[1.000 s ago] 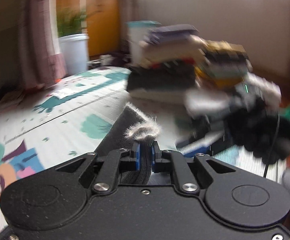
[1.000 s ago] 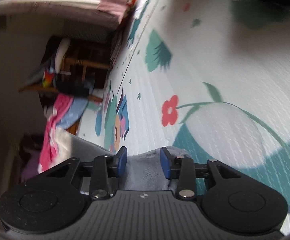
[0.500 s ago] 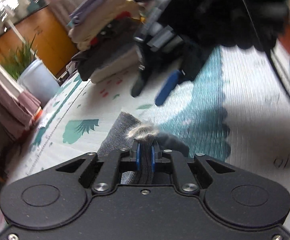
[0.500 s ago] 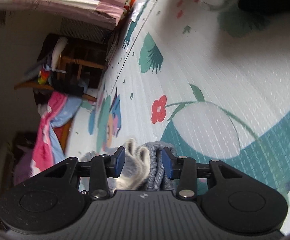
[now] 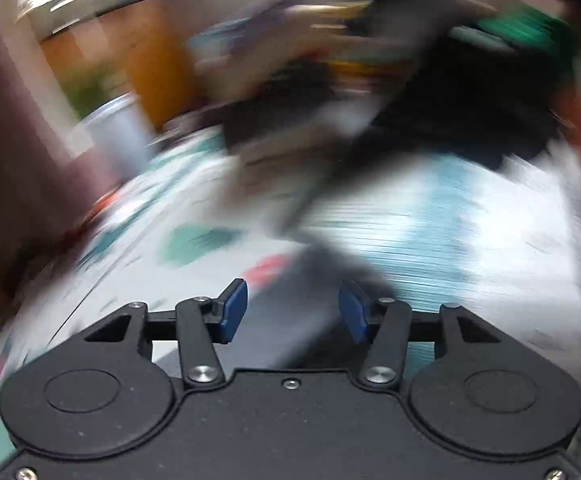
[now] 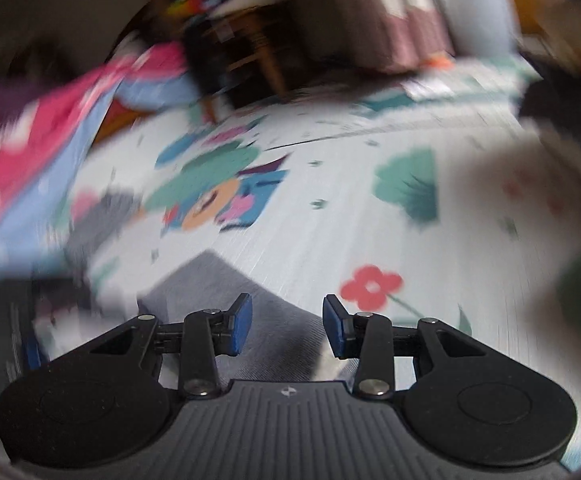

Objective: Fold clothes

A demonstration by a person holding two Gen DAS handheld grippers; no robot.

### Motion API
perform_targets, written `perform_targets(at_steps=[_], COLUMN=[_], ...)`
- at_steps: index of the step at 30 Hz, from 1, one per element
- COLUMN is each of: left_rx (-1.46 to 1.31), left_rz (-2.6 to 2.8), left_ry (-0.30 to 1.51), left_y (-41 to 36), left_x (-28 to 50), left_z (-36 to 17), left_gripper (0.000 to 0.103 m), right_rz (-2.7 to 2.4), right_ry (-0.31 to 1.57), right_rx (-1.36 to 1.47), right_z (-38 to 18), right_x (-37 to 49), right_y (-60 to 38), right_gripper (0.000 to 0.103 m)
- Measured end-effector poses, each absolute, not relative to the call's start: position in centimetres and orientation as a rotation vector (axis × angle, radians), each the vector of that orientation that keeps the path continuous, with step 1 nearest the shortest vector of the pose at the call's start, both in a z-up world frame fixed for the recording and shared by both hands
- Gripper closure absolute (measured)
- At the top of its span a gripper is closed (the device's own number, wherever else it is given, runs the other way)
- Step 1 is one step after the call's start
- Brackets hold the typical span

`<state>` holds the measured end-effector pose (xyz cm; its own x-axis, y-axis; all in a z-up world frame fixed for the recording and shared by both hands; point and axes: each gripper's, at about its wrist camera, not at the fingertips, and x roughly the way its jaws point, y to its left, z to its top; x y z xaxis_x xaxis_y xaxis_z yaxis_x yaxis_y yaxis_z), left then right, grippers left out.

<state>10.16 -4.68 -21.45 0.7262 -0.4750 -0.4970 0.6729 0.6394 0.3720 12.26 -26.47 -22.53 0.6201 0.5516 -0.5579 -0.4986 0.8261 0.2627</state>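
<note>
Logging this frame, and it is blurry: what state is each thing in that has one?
Left tool: open, holding nothing.
Right tool: open, holding nothing.
Grey garment: lying on the play mat, gripped by neither tool.
Clothes stack: piled on the mat, too blurred to say more.

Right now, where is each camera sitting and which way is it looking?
Left wrist: sits on the left gripper, looking forward over its open blue fingers at a blurred pile of clothes on the play mat.
Right wrist: sits on the right gripper, looking across the mat at a cartoon print and red flower; its fingers are open too.
Shared: the mat, and a grey garment below each gripper.
</note>
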Motion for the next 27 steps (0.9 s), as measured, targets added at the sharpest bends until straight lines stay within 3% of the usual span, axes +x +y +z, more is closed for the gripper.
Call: perform_targets(at_steps=[3, 4, 7, 12, 17, 23, 27], left_rx=[0.521, 0.508, 0.511, 0.403, 0.390, 0.377, 0.313], left_rz=[-0.629, -0.626, -0.650, -0.668, -0.684, -0.746, -0.754], left_ry=[0.489, 0.531, 0.539, 0.533, 0.482, 0.616, 0.577], left_y=[-3.0, -2.6, -1.8, -0.5, -0.2, 0.2, 0.8], left_x=[13.4, 14.3, 14.5, 15.6, 18.2, 18.7, 18.2], left_z=[-23.2, -24.0, -27.4, -23.9, -23.4, -28.5, -29.1], left_gripper=[0.051, 0.051, 0.051, 0.051, 0.049, 0.043, 0.043], right_rz=[0.657, 0.655, 0.657, 0.657, 0.644, 0.650, 0.663], right_ry=[0.671, 0.704, 0.727, 0.670, 0.609, 0.713, 0.674], right_rx=[-0.177, -0.234, -0.203, -0.159, -0.115, -0.297, -0.241], right_z=[-24.0, -25.0, -26.4, -24.0, -22.4, -27.1, -27.8], right_x=[10.7, 10.3, 9.9, 9.2, 10.5, 11.4, 10.8], right_y=[-23.5, -23.2, -24.3, -24.8, -24.0, -22.9, -23.8], right_gripper=[0.063, 0.058, 0.058, 0.048, 0.048, 0.040, 0.040])
